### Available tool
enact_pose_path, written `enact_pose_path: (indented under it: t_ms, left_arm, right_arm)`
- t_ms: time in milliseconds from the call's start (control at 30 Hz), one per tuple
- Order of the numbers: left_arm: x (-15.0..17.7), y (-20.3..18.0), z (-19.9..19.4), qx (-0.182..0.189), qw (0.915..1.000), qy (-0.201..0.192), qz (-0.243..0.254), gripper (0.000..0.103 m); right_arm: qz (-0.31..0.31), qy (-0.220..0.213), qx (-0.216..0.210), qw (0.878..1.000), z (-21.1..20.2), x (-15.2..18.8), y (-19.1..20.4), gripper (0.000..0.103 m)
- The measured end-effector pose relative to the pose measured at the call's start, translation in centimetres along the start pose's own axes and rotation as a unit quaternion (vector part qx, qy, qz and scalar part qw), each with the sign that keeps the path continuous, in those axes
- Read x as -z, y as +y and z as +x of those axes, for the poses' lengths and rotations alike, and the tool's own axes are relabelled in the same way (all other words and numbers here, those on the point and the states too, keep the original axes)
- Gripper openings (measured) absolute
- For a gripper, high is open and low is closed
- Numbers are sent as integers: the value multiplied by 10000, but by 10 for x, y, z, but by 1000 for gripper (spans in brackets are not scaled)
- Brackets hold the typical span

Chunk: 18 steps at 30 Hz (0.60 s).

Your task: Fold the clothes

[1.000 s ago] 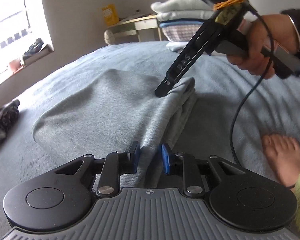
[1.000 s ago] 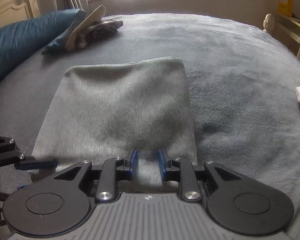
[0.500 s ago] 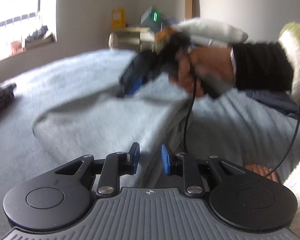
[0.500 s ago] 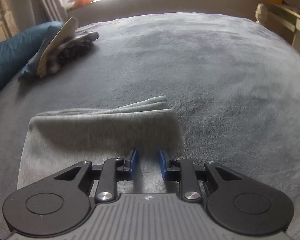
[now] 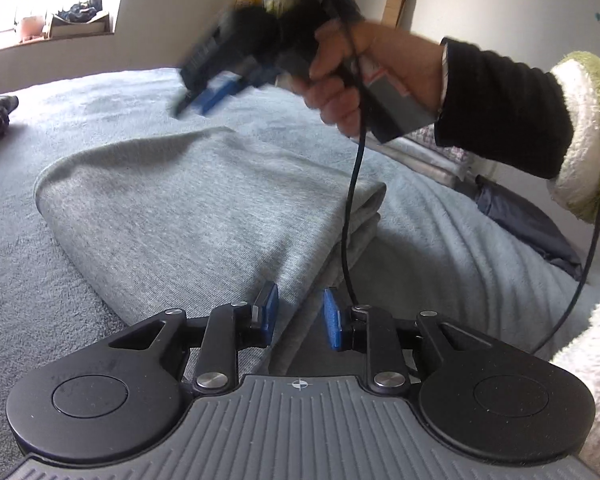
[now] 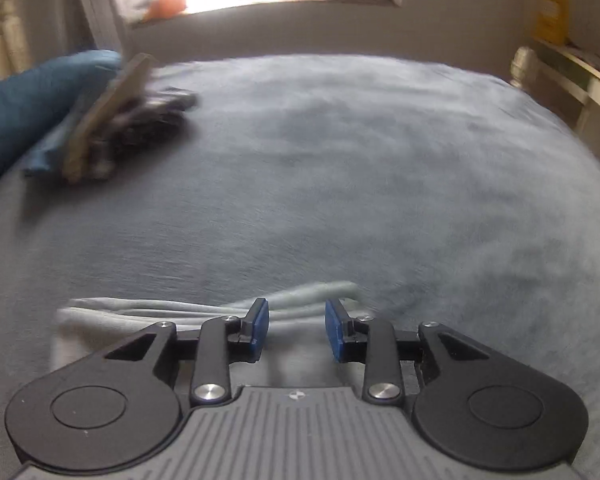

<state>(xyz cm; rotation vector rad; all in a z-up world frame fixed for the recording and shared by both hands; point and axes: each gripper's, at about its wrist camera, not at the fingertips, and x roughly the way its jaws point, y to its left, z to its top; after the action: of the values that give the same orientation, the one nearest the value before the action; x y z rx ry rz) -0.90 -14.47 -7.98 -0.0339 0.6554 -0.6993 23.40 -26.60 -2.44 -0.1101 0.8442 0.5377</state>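
On the bed, between the blue pads of the left claw point(image 5: 298, 316), a fold of the grey garment point(image 5: 204, 216) runs up through the gap; the pads stand slightly apart, and whether they press the cloth cannot be told from this angle. Beyond it the garment lies folded flat on the grey-blue blanket point(image 5: 440, 216), its stacked edges showing on the right. Above the garment, the right claw point(image 5: 204, 100), blurred, is carried in a hand point(image 5: 364, 76) with a black sleeve, a black cable hanging from it. In its own view the right claw point(image 6: 296, 330) has just been opening its jaws, with nothing pinched between them and the garment's layered edge point(image 6: 204, 310) just beyond. A blue pillow point(image 6: 32, 104) and dark clothing point(image 6: 144, 120) sit farther up the bed. No writing is legible; a yellow object point(image 6: 550, 18), possibly a box, stands on a shelf.
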Motion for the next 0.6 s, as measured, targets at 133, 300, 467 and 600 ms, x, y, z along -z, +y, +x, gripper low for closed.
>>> enact_pose_path:
  t_ms: [133,300,467,600]
  left_arm:
    - [-1,7,1,132,9998,36,-110,25]
    - [2,9,6,261,9995,139,-81,25]
    - [10,5,10,502,9982,318,70,25]
    - [14,5,10,900,9947,475,155,25]
  right_arm:
    - [-721,233,-1292,9887,18,4,52,32]
    - [-840,582,-1192,9876,69,19,68,32]
    - [-238,429,-993,9938,21,11,42,32]
    - [328,225,-300,9988,-32,11,-4,32]
